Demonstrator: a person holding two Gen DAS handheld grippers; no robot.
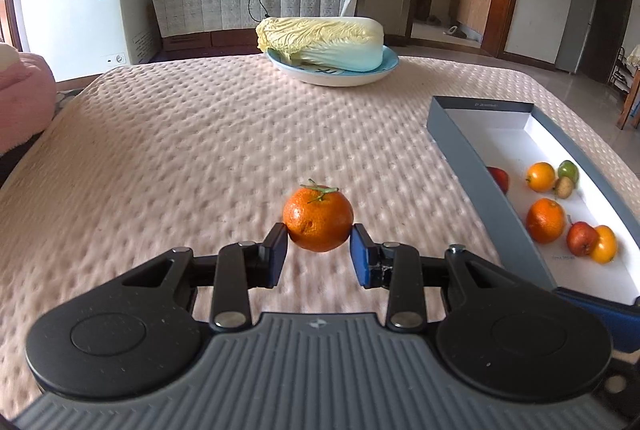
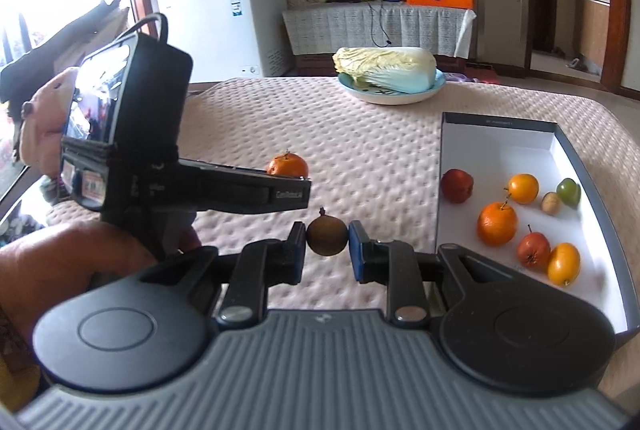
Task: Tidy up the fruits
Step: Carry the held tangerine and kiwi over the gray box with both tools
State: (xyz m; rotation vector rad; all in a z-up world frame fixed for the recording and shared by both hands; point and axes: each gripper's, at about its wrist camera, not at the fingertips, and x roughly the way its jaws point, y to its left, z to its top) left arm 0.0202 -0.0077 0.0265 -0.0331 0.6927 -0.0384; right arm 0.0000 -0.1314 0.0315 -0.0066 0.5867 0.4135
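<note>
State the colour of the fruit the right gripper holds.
Dull brown; the small round fruit in the right gripper shows best in the right wrist view.

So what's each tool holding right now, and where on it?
The left tool clamps the orange mandarin across its lower sides, stem up. The right tool pinches the small brown fruit at its middle, on opposite sides.

Left gripper (image 1: 319, 252): pads closed on a stemmed mandarin (image 1: 318, 220), held above the quilted pink tablecloth (image 1: 200, 150). At 3 o'clock, grey shallow box (image 1: 472, 146), white inside, containing two oranges, two red fruits, a yellow-orange fruit, a green fruit and a small tan one. At 12 o'clock, napa cabbage (image 1: 324, 40) on a blue-rimmed dish (image 1: 390, 64).
</note>
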